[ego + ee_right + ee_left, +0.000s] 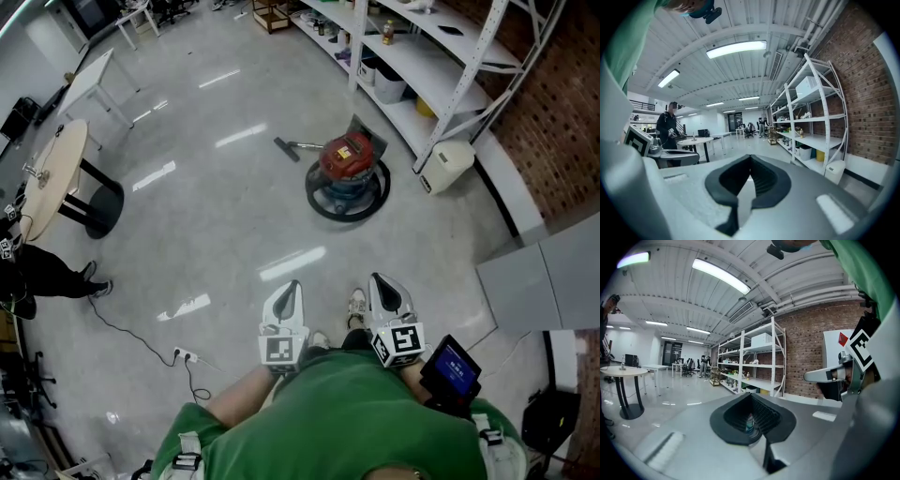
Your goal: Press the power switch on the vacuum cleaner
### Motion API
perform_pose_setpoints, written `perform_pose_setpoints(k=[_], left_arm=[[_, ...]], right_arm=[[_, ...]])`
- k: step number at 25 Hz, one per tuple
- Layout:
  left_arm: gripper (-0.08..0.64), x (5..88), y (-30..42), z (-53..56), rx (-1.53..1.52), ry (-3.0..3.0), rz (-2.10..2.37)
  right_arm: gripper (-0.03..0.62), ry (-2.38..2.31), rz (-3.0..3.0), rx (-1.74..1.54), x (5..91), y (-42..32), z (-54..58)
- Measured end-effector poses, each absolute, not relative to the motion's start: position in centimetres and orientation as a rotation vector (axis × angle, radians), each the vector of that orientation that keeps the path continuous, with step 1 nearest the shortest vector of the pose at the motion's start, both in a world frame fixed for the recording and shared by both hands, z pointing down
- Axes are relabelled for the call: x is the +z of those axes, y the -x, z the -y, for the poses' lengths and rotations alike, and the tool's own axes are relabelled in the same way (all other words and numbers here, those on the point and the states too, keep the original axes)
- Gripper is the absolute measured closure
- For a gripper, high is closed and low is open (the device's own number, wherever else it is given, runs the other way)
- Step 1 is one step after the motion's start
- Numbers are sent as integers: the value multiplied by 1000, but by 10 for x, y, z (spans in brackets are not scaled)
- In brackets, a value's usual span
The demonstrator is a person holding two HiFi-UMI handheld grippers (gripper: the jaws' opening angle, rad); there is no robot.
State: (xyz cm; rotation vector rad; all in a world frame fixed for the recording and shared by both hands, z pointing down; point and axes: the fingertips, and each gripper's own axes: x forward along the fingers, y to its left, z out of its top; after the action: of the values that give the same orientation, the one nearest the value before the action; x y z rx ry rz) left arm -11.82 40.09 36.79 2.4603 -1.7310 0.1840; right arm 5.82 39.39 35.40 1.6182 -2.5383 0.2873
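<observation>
Looking down in the head view, I see the vacuum (pixel 348 161) standing on the floor (pixel 216 216) near the shelf (pixel 412 70), on its open side. My left tongs (pixel 292 286) and right tongs (pixel 379 279) hang side by side, well apart from the shelf and short of the vacuum, both pointing toward it. In the left gripper view, my left tongs (pixel 751 397) are pressed together with nothing gripped, and the shelf (pixel 754 364) stands beyond their tips. In the right gripper view, my right tongs (pixel 750 160) are likewise pressed together and empty. The shelf (pixel 811 137) rises to their right, and a person (pixel 666 129) stands well apart from it.
</observation>
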Motion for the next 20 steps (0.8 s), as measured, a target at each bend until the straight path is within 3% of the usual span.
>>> perform_pose_setpoints(k=[20], left_arm=[[552, 357, 79, -275, 240, -2444, 1834]], right_arm=[[592, -1545, 2651, 290, 352, -92, -255]])
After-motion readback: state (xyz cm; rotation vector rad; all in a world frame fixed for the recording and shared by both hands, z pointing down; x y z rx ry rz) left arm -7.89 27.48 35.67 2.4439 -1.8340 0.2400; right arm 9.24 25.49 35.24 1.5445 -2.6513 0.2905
